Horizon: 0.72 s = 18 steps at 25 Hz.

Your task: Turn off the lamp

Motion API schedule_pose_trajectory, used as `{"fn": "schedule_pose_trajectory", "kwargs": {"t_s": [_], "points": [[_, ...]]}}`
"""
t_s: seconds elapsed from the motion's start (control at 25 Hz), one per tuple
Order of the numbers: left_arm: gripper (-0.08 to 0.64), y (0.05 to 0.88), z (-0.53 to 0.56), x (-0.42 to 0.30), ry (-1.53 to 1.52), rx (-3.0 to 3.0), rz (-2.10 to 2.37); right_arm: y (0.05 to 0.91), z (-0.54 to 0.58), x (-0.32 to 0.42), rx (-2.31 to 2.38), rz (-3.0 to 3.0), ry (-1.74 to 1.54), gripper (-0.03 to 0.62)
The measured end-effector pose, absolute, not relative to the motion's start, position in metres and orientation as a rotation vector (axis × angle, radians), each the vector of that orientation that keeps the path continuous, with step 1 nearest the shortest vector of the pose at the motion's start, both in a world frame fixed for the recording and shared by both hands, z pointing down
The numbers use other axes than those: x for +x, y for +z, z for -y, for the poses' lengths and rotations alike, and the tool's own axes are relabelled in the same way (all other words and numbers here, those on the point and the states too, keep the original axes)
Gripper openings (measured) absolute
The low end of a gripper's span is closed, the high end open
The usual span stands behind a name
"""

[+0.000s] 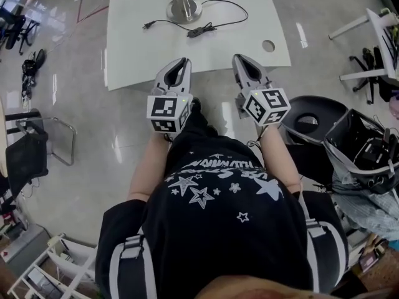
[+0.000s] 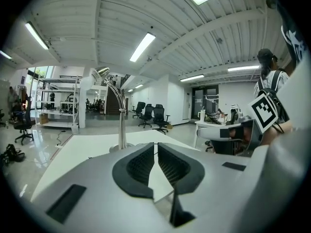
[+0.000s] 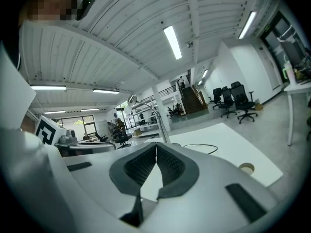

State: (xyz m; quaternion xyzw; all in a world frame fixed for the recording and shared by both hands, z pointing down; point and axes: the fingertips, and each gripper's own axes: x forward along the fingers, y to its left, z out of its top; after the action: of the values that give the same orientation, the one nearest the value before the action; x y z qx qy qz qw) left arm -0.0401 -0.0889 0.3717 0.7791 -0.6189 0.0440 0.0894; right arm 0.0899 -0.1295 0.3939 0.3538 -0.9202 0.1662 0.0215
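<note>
A silver desk lamp stands on its round base (image 1: 184, 9) at the far middle of the white table (image 1: 131, 48). Its black cord carries an inline switch (image 1: 201, 32) and ends in a loose plug (image 1: 148, 25). My left gripper (image 1: 184, 61) and right gripper (image 1: 237, 58) hover side by side at the table's near edge, both shut with nothing between the jaws. In the left gripper view the gooseneck rises to the lamp head (image 2: 102, 72) beyond that gripper (image 2: 155, 143). In the right gripper view the lamp head (image 3: 131, 99) and the cord (image 3: 204, 147) lie ahead of that gripper (image 3: 156, 144).
A round cable hole (image 1: 268, 45) sits in the table's near right corner. A black bin (image 1: 308, 118) and an open black crate (image 1: 365, 143) stand at my right. A black chair (image 1: 31, 154) is at my left. Office chairs (image 2: 153, 115) stand far behind the table.
</note>
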Motion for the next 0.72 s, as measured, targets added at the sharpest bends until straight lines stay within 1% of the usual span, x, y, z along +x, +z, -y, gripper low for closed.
{"fn": "schedule_pose_trajectory", "kwargs": {"t_s": [0.24,0.72], "points": [[0.012,0.394,0.131,-0.045,0.167,2.358,1.755,0.399,0.171,0.081,1.146,2.824,0.516,0.006],[0.014,0.425,0.189,-0.076,0.240,2.403,1.682,0.402,0.234,0.019,1.112,2.828,0.487,0.006]]}}
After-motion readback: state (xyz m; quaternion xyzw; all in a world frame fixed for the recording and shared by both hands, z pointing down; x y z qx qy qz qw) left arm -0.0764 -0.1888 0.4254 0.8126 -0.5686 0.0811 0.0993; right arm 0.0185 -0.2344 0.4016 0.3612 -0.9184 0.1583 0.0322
